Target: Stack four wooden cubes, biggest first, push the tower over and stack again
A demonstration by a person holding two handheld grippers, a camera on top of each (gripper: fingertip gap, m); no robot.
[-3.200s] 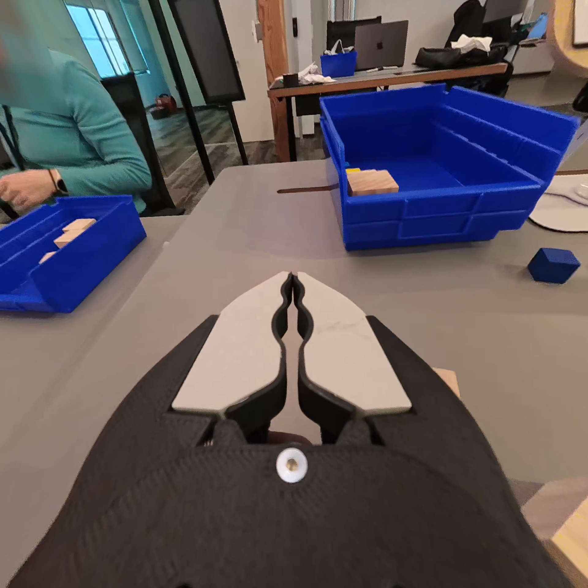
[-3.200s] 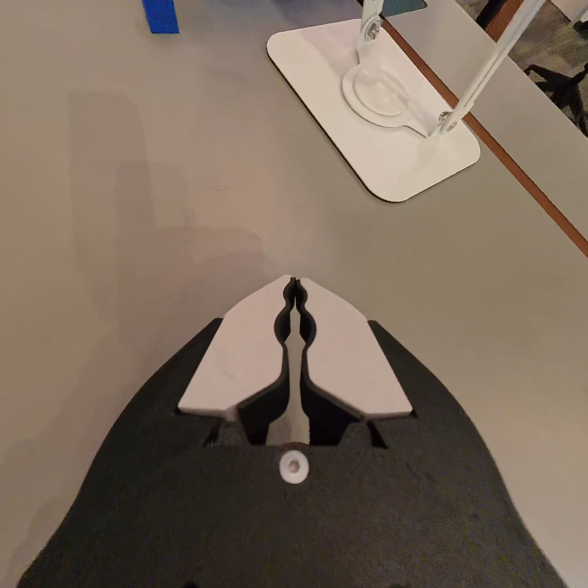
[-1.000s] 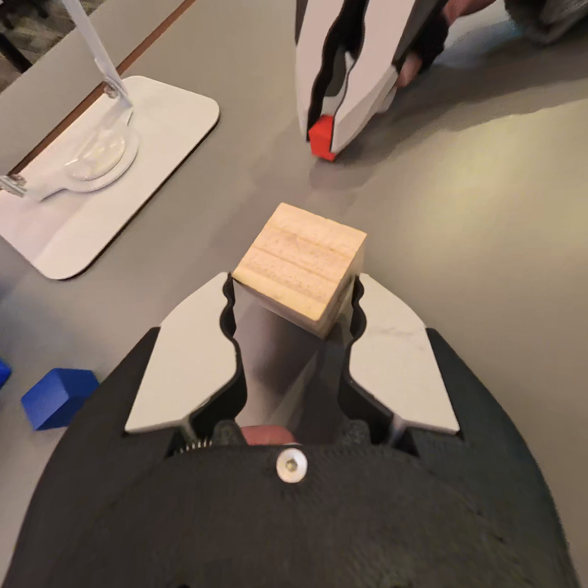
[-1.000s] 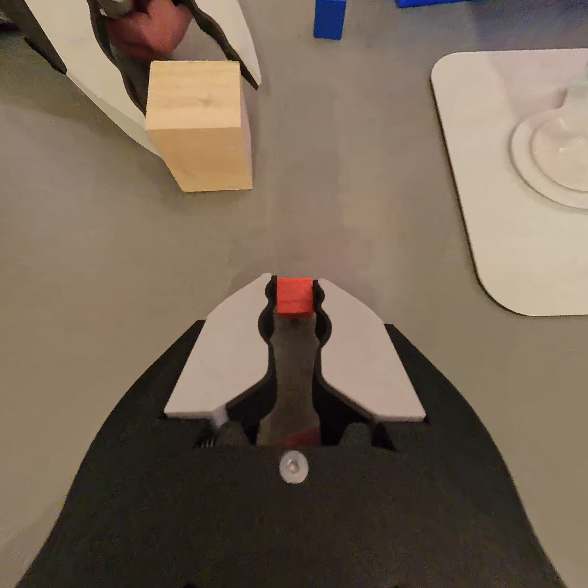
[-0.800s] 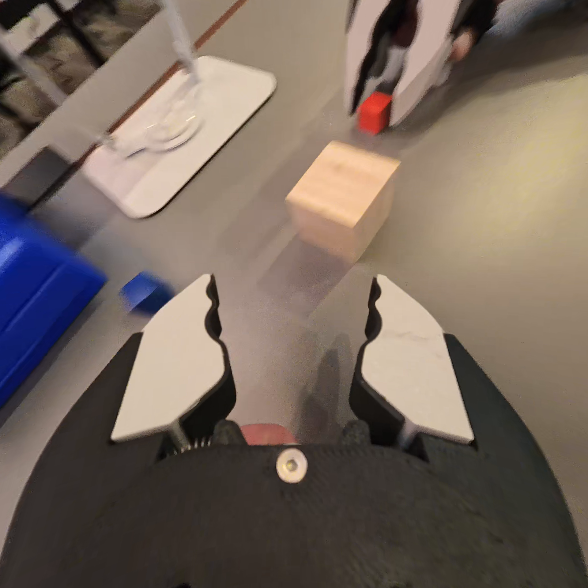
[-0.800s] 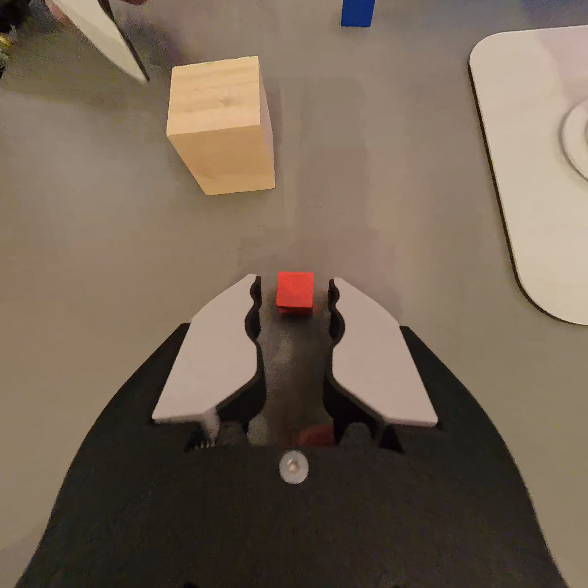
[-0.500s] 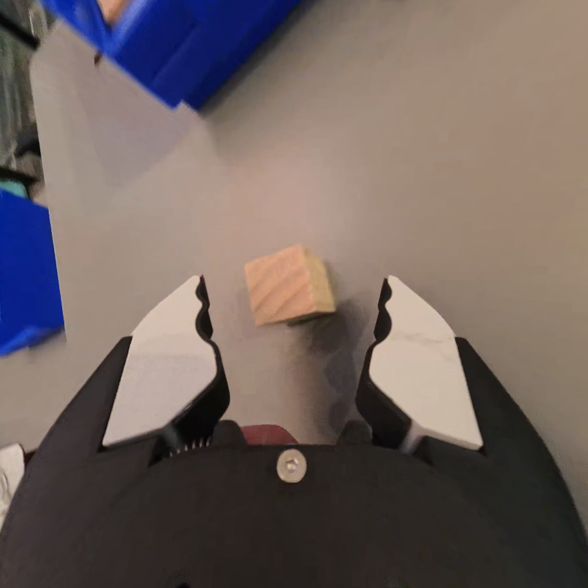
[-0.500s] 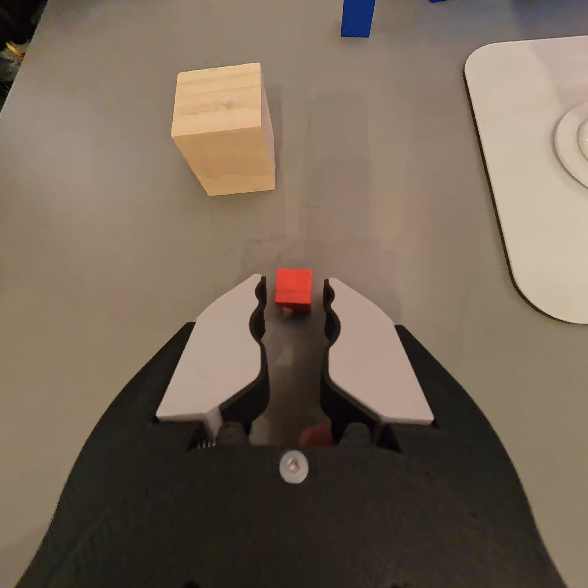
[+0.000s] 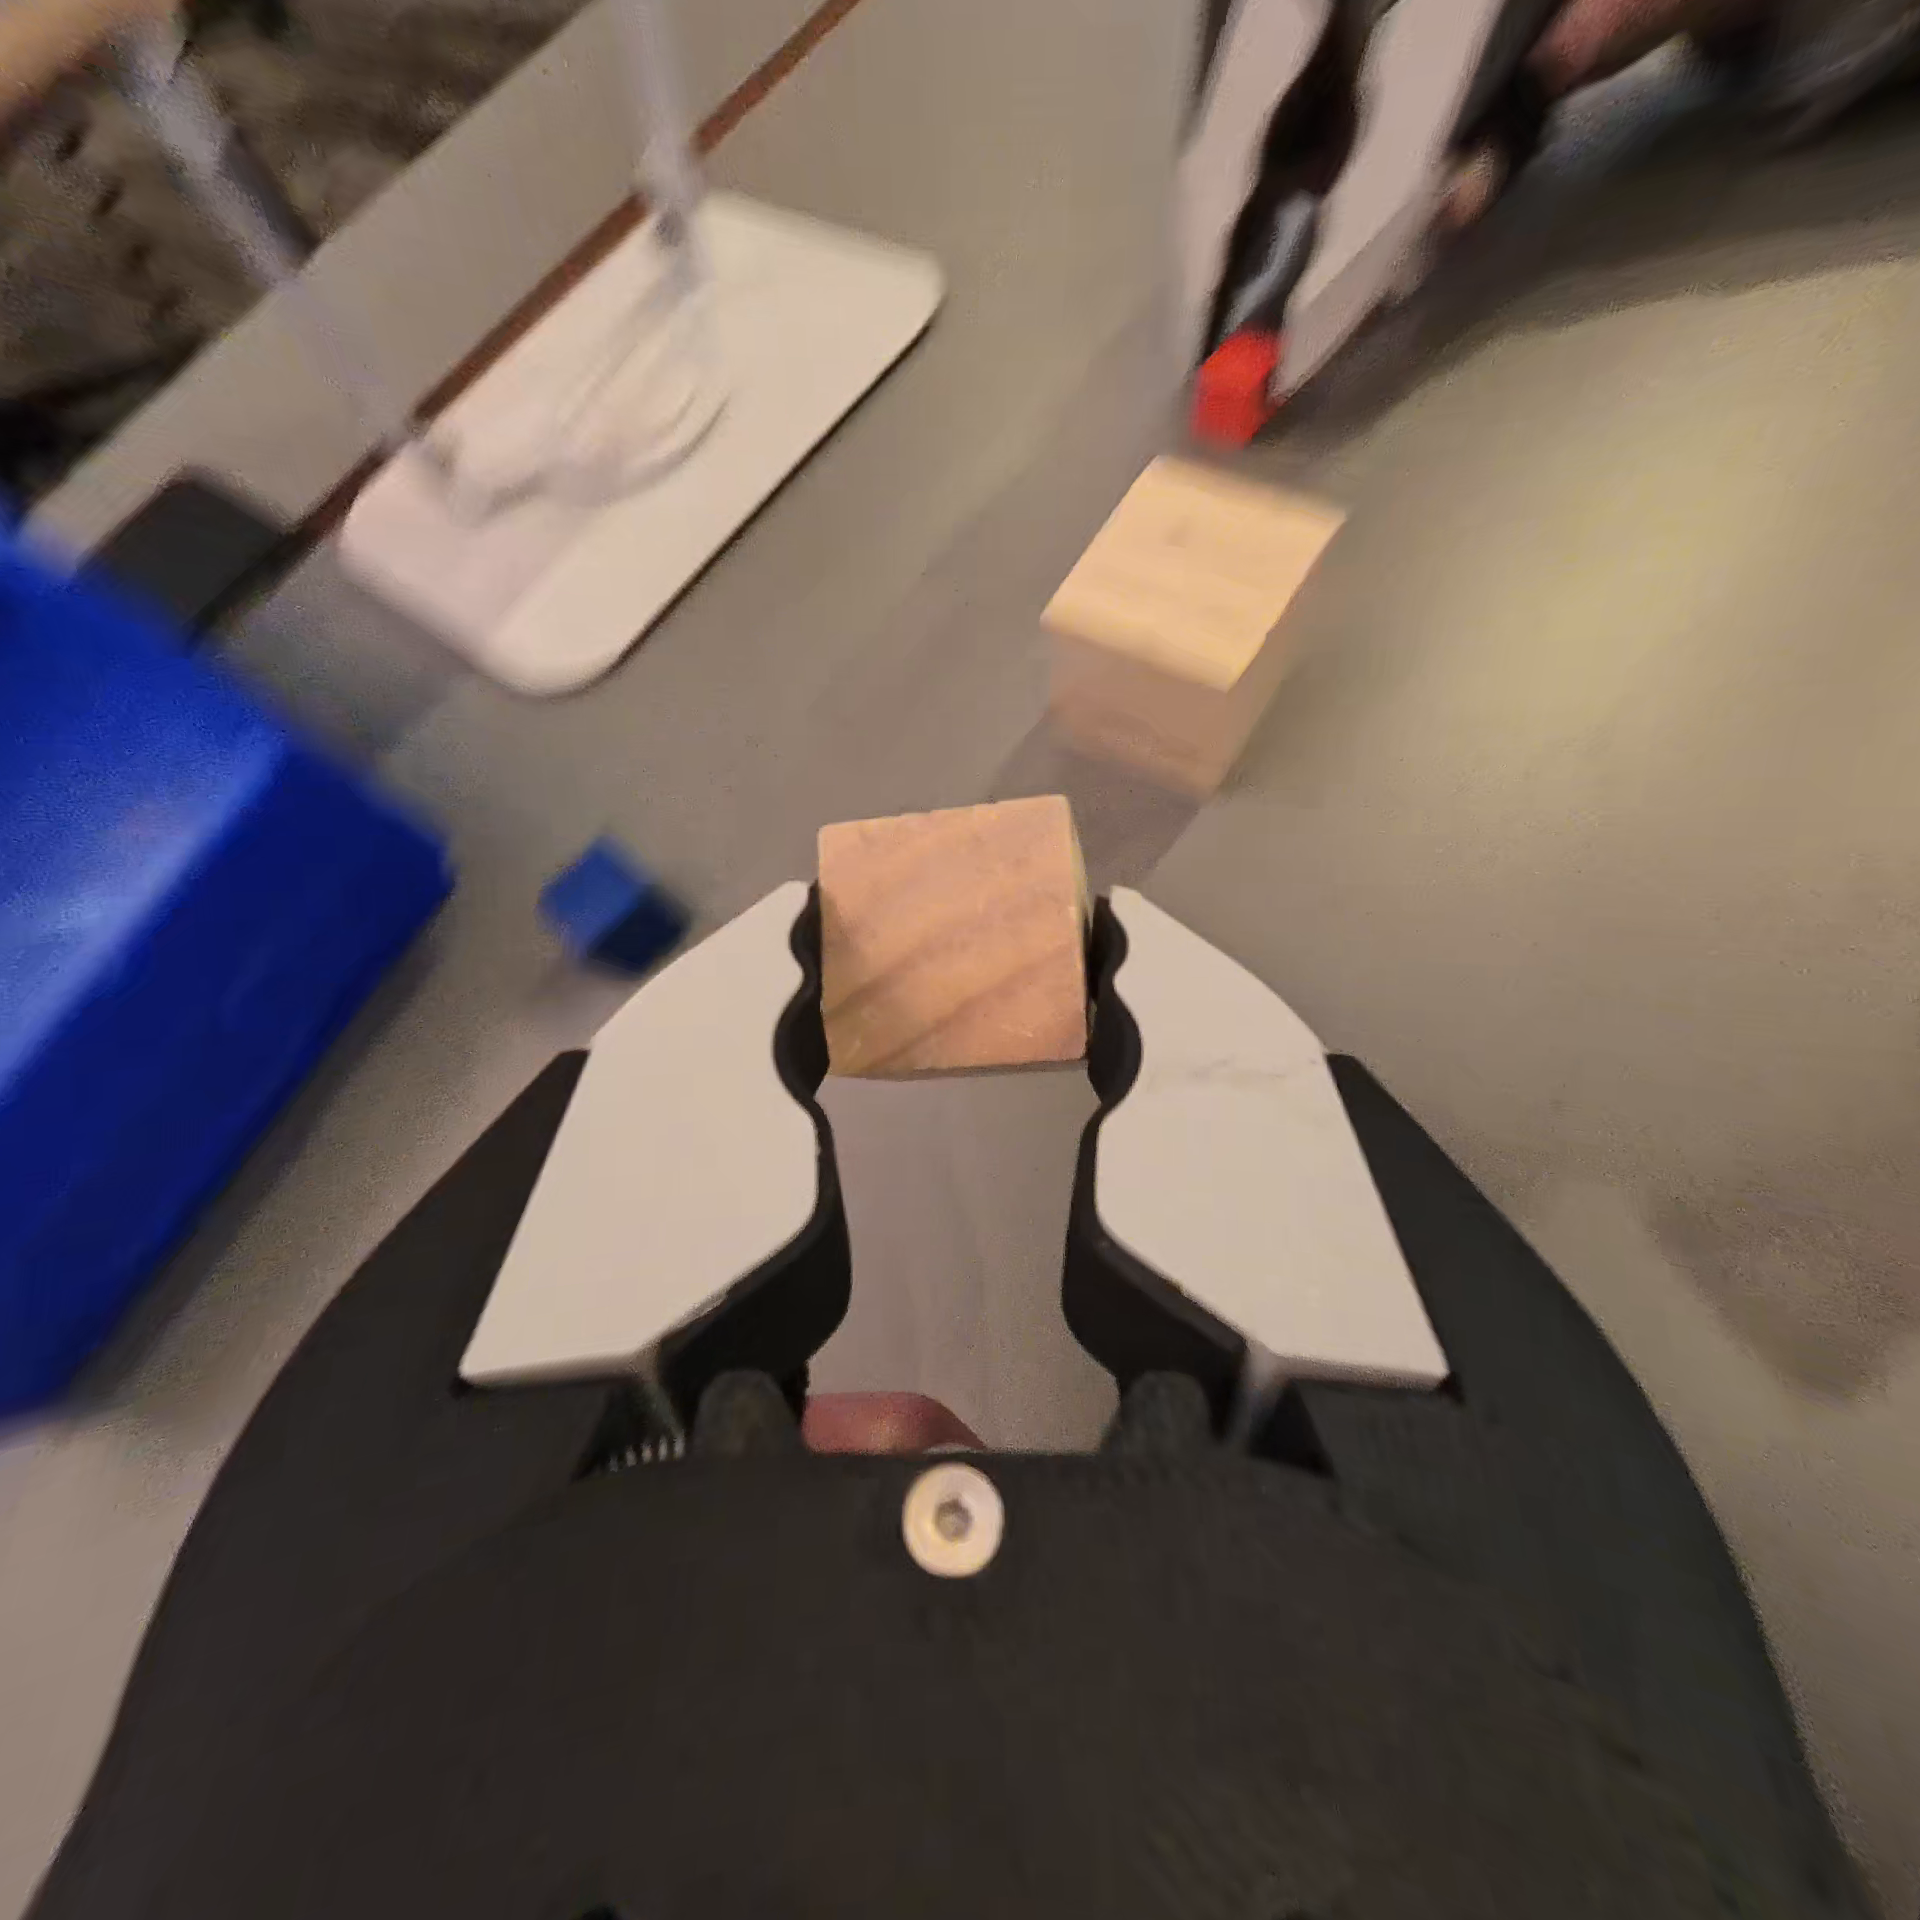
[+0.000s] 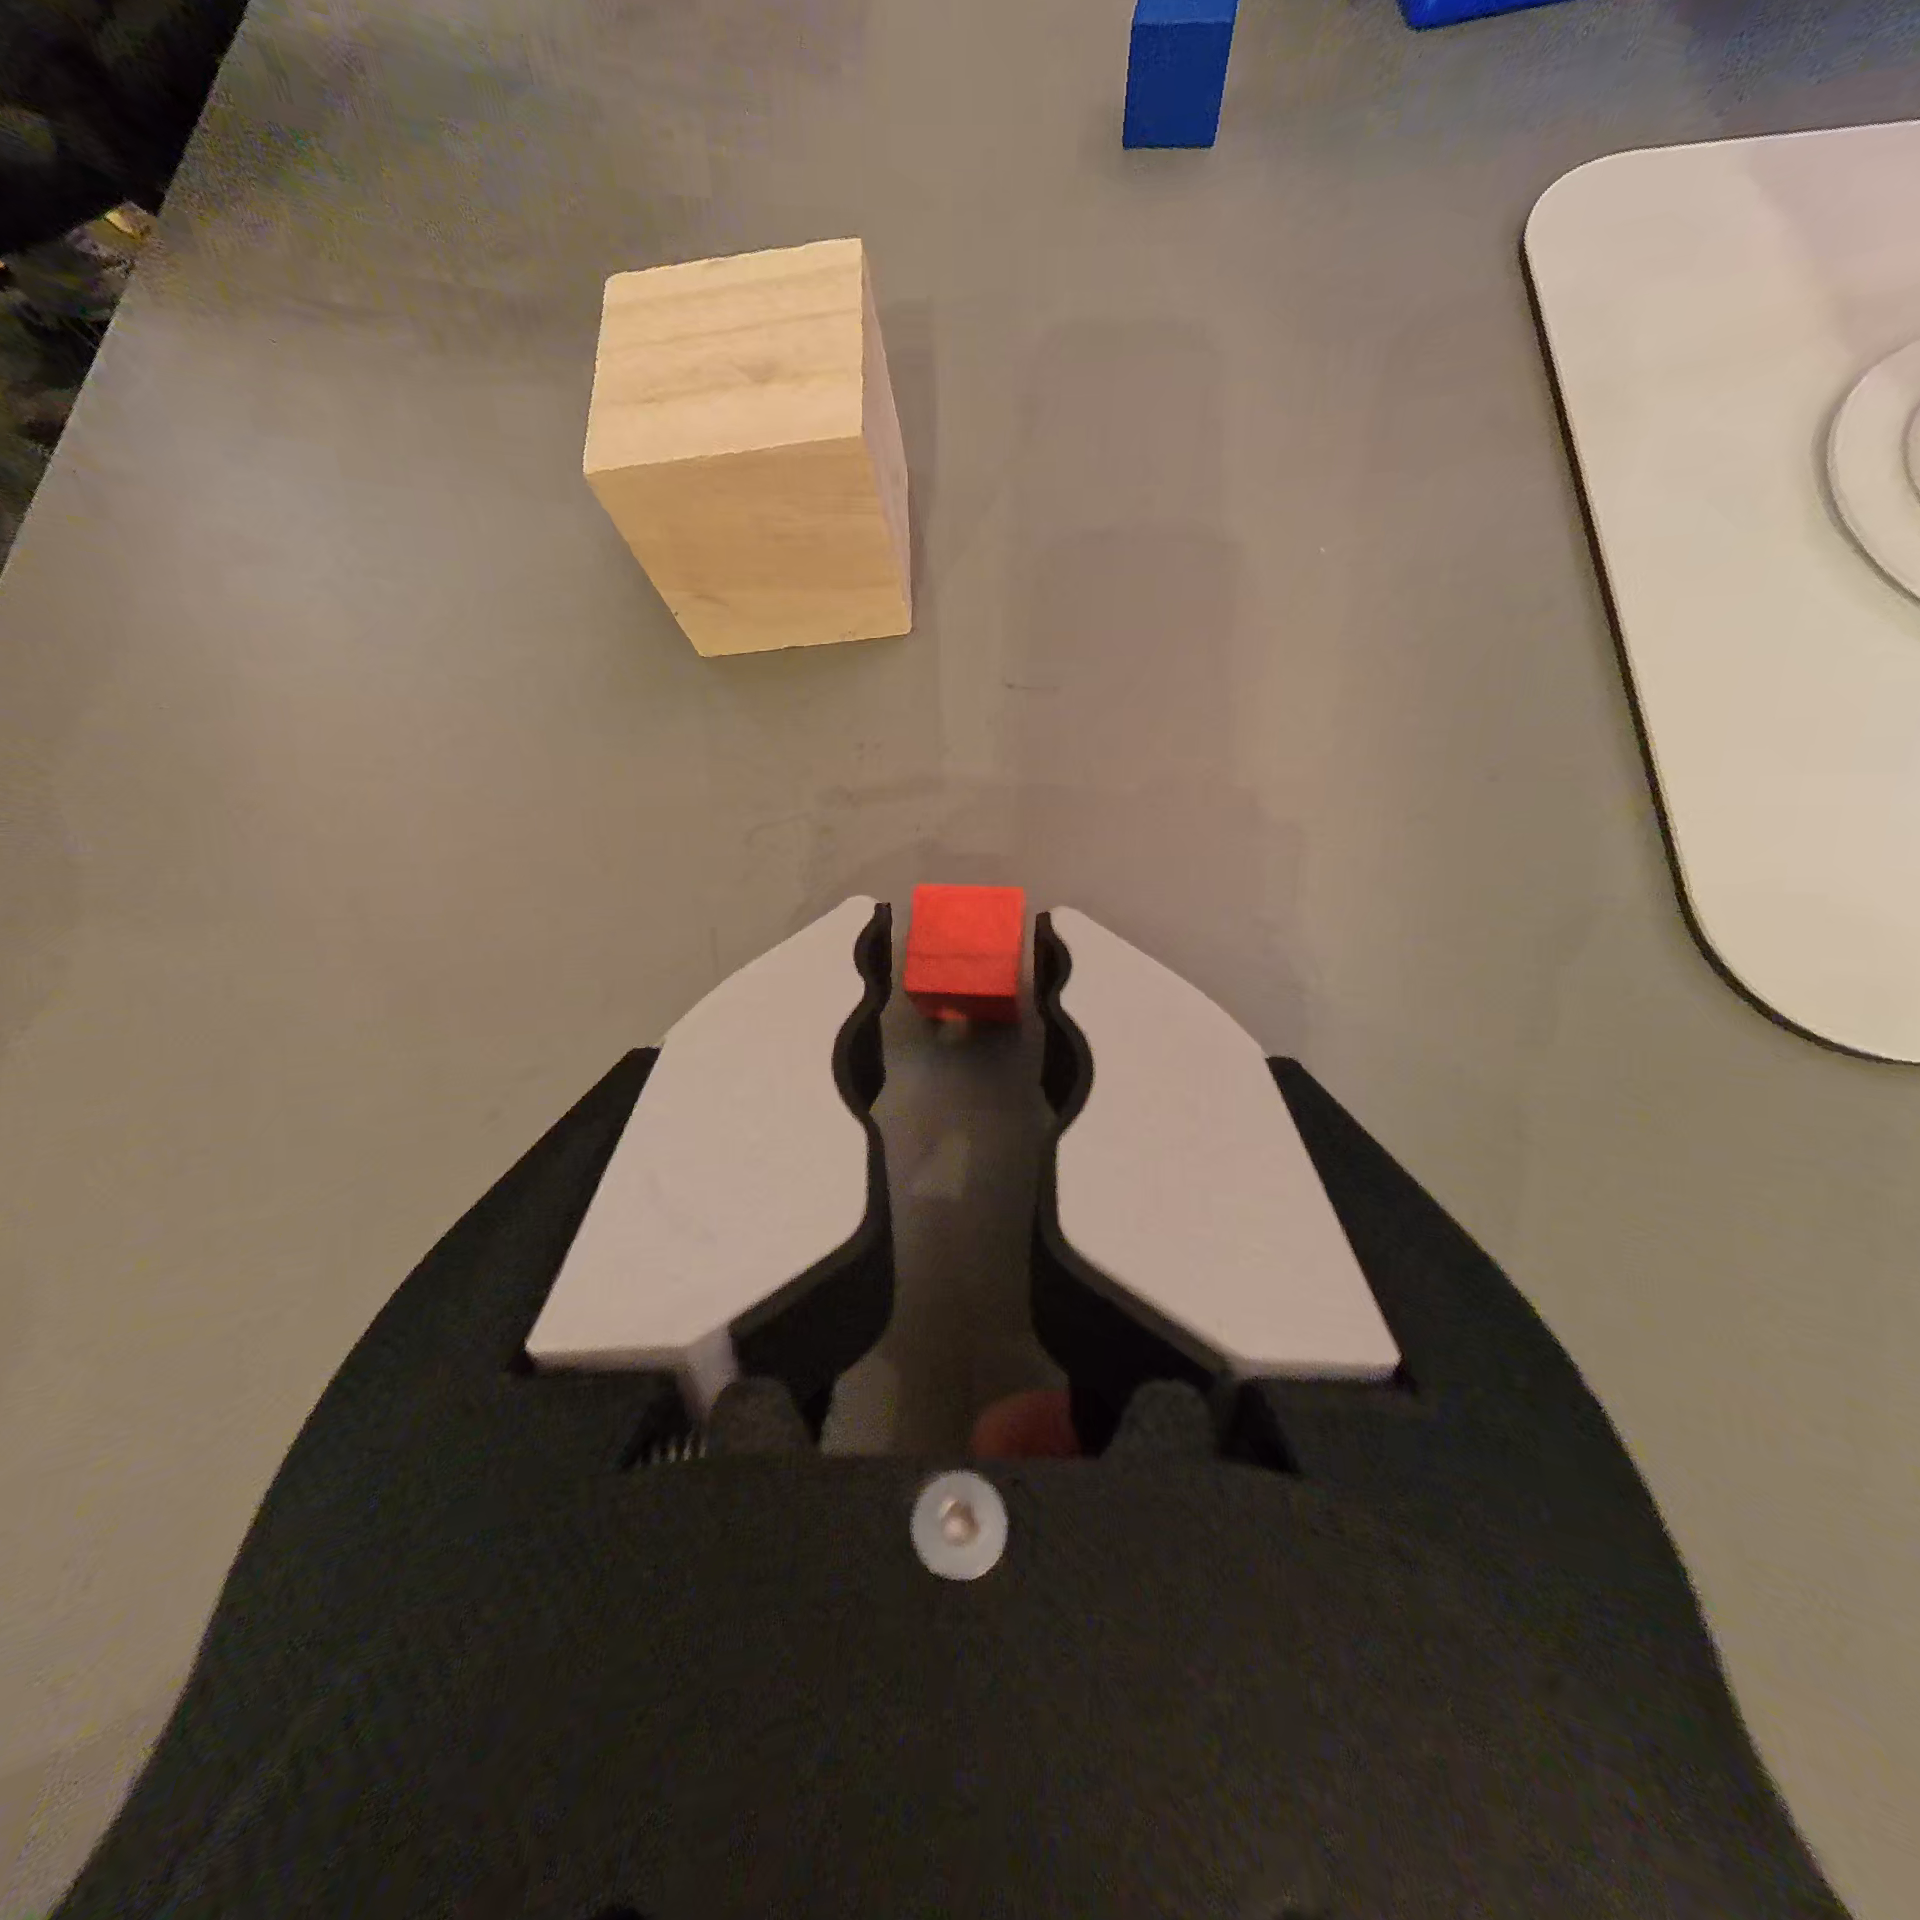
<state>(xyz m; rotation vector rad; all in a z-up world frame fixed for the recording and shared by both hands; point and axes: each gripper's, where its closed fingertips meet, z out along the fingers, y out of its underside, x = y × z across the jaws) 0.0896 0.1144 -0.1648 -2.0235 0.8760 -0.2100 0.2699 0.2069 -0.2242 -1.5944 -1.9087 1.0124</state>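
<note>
Between the white fingers of the left gripper (image 9: 951, 925) sits a mid-sized bare wooden cube (image 9: 951, 940), pinched at its two side faces and held clear of the grey tabletop (image 9: 1558, 935). Its upper face shows pinkish-tan grain running slantwise, and its edges sit square to the fingers, with one flat face turned back toward the camera. No writing or marks can be read on any face.

Ahead and to the right of it rests the largest cube, a pale pine block with glued layers (image 9: 1184, 634), standing flat on the table, one corner turned toward the left gripper. From the right wrist view the same large pale block (image 10: 748, 447) stands upright on the table, well apart from the fingers, its layer lines running across the top.

The right gripper (image 10: 961, 951) has its fingers slightly spread around a small red-painted cube (image 10: 963, 951); narrow gaps show on both sides, so it is not pinched. The red cube stands flat on the table with a face toward the camera. In the left wrist view the right gripper (image 9: 1262, 364) appears blurred at the far side.

A small blue cube (image 9: 608, 914) lies on the table near a blue plastic bin (image 9: 156, 935), which is blurred. A white rounded stand base (image 10: 1714, 520) lies on the table to the right.
</note>
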